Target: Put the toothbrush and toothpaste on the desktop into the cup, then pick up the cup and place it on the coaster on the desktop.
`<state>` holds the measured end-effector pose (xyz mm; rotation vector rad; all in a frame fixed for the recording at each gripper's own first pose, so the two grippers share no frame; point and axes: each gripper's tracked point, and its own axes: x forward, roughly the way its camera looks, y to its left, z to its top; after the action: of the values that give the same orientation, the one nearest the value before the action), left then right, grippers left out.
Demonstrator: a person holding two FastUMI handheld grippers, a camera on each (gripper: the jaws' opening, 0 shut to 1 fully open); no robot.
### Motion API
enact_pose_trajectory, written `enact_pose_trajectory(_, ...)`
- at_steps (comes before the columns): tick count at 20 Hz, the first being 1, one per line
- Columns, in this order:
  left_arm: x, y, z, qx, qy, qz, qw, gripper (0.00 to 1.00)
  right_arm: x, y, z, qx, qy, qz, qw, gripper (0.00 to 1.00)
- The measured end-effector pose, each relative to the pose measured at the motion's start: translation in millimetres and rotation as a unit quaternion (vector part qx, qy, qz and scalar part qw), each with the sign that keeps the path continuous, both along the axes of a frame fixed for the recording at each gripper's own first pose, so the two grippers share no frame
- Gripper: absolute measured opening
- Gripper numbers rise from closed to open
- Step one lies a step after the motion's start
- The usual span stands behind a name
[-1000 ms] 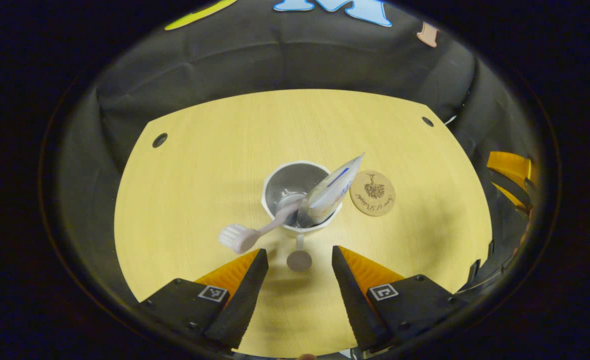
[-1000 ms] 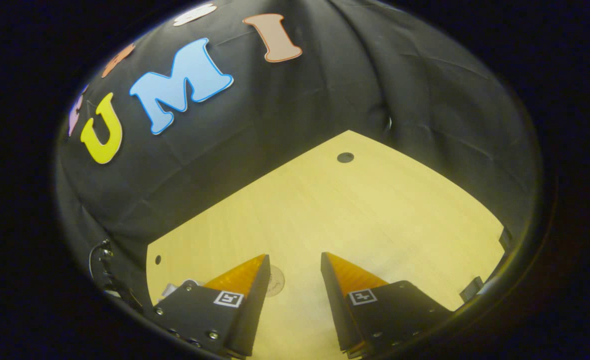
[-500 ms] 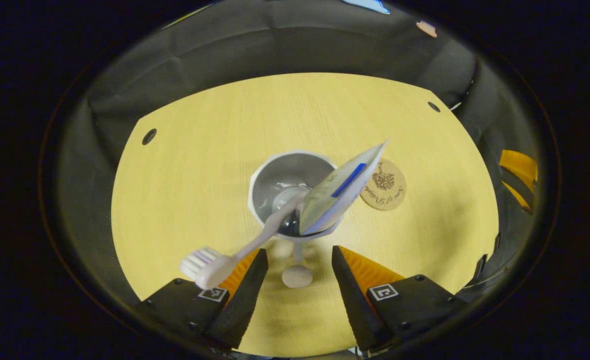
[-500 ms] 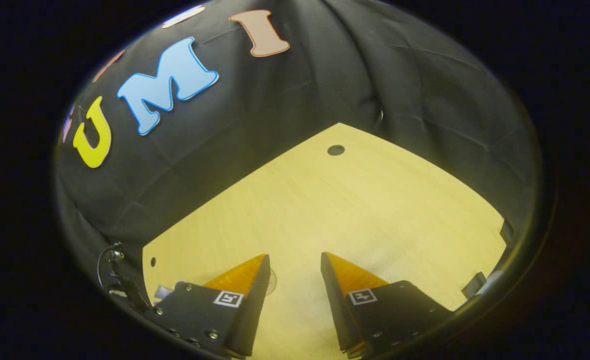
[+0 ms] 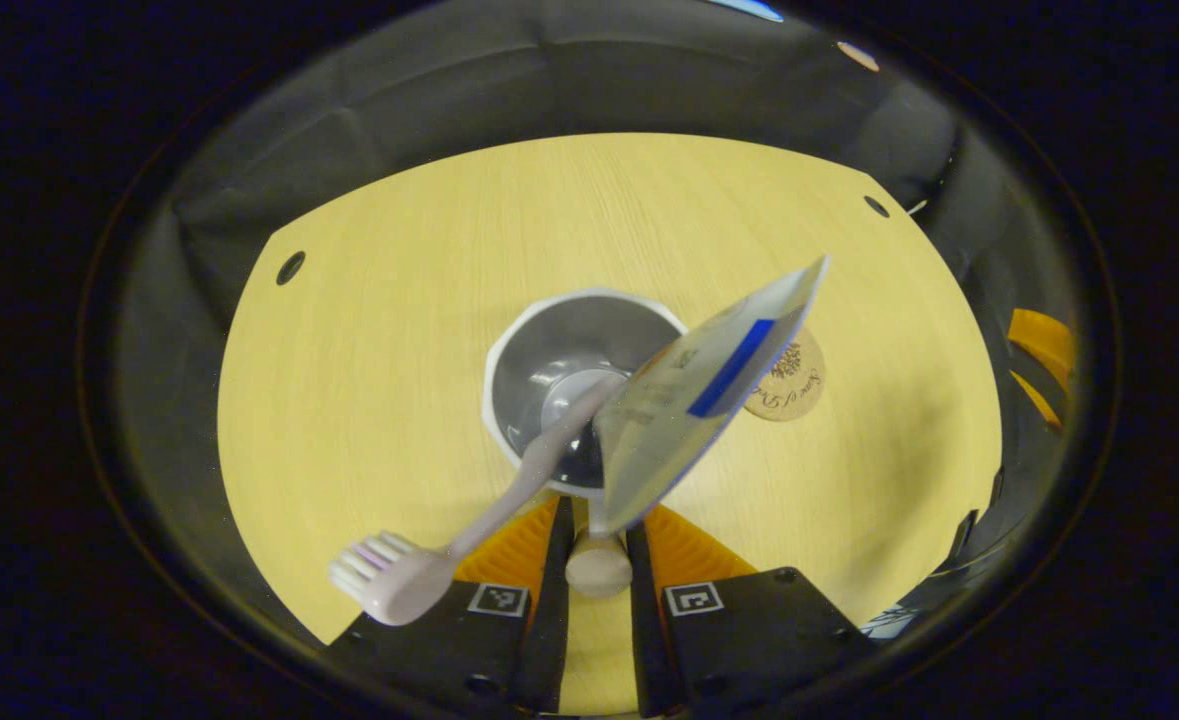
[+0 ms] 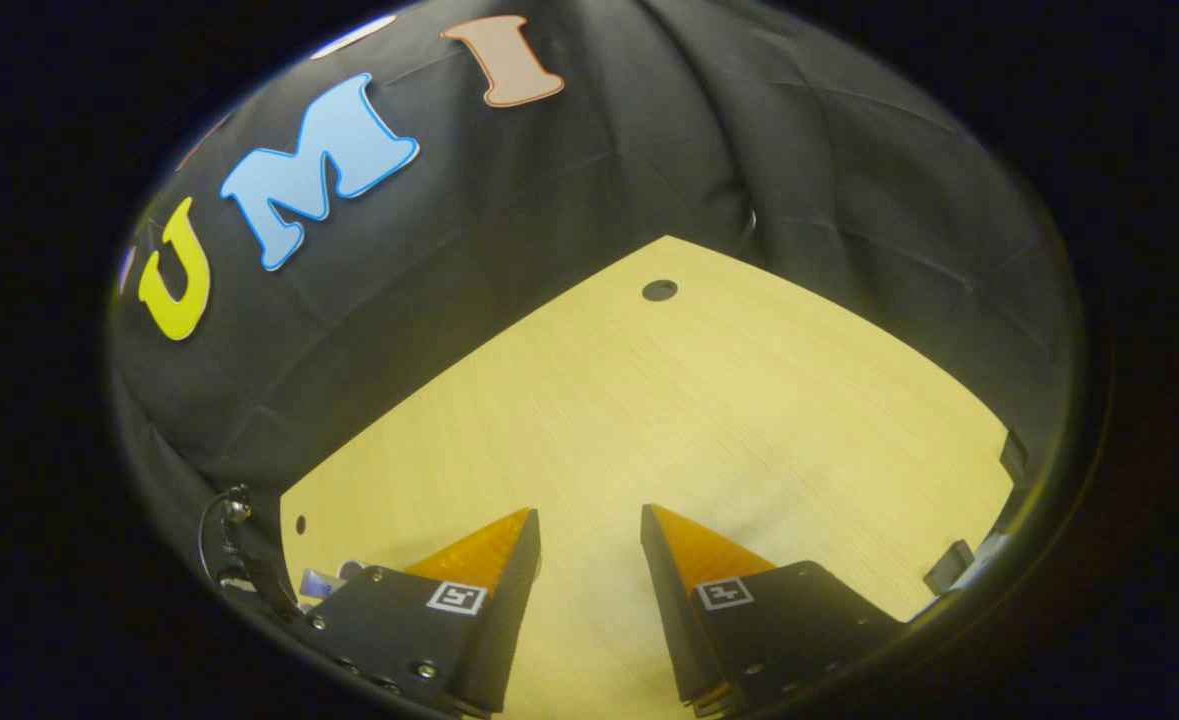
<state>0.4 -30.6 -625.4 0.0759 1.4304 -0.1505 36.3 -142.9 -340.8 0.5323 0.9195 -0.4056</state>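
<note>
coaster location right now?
In the left gripper view the coaster lies flat on the desktop, just right of the cup, partly hidden behind the toothpaste tube leaning out of that cup.

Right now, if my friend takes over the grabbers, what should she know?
Left gripper: shut on the cup's handle.
Right gripper: open, holding nothing, over bare desktop.
Toothbrush and toothpaste both stand in the cup, leaning out over its rim.
Coaster lies just beyond the cup, partly hidden by the toothpaste.
Done: both things are in.
Left: carry the cup onto the coaster, gently, probably keeping it upright.
</note>
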Motion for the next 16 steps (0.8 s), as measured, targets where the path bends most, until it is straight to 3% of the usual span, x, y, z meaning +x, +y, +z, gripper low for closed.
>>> enact_pose_trajectory(1, 0, 0, 0, -0.001, -0.001, 0.001, 1.0, 0.36, 0, 0, 0, 0.001, 0.001, -0.001, 1.0, 0.61)
enact_pose_trajectory(2, 0, 0, 0, -0.001, -0.002, 0.001, 1.0, 0.27, -1, 0, 0, 0.001, 0.002, -0.002, 1.0, 0.61)
enact_pose_trajectory(4, 3, -2, 3, -0.003, -0.012, 0.001, 1.0, 0.36, -3, -1, -1, 0.0, 0.004, -0.002, 1.0, 0.61)
enact_pose_trajectory(5, 6, -3, 6, -0.002, -0.02, -0.003, 1.0, 0.31, -4, -2, -1, -0.001, 0.004, -0.002, 1.0, 0.61)
enact_pose_trajectory(7, 14, -5, 12, 0.001, -0.038, -0.017, 0.999, 0.31, -3, -1, -1, -0.001, 0.006, -0.002, 1.0, 0.61)
enact_pose_trajectory(10, 17, -13, 13, -0.002, -0.041, -0.025, 0.999, 0.31, -4, -2, -1, -0.002, 0.004, -0.003, 1.0, 0.61)
enact_pose_trajectory(11, 16, -16, 12, -0.005, -0.042, -0.021, 0.999, 0.36, -4, -2, 0, -0.002, 0.003, -0.004, 1.0, 0.61)
enact_pose_trajectory(12, 16, -18, 13, -0.007, -0.042, -0.019, 0.999, 0.31, -5, -3, 1, -0.003, 0.003, -0.005, 1.0, 0.61)
enact_pose_trajectory(16, 19, -24, 12, -0.023, -0.056, 0.002, 0.998, 0.26, -7, -6, 1, -0.008, 0.003, -0.008, 1.0, 0.61)
